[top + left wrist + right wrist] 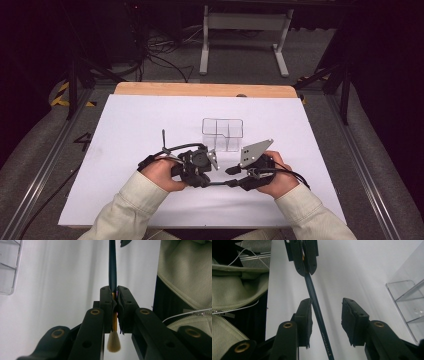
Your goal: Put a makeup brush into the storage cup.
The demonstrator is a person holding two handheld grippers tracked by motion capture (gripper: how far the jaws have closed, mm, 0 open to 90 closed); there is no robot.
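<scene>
left gripper (114, 300) is clamped tight on the paintbrush (112, 270) right at its gold ferrule, bristles poking back toward the camera. right gripper (327, 315) has its jaws apart around the dark handle, not squeezing it. clear plastic organizer (222, 134) sits just beyond on the white table (125, 130)

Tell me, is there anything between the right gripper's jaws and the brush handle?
Nothing visible. The brush handle already runs between the open jaws of the right gripper, lying close to one pad, while the left gripper clamps the brush by its gold ferrule.
</scene>
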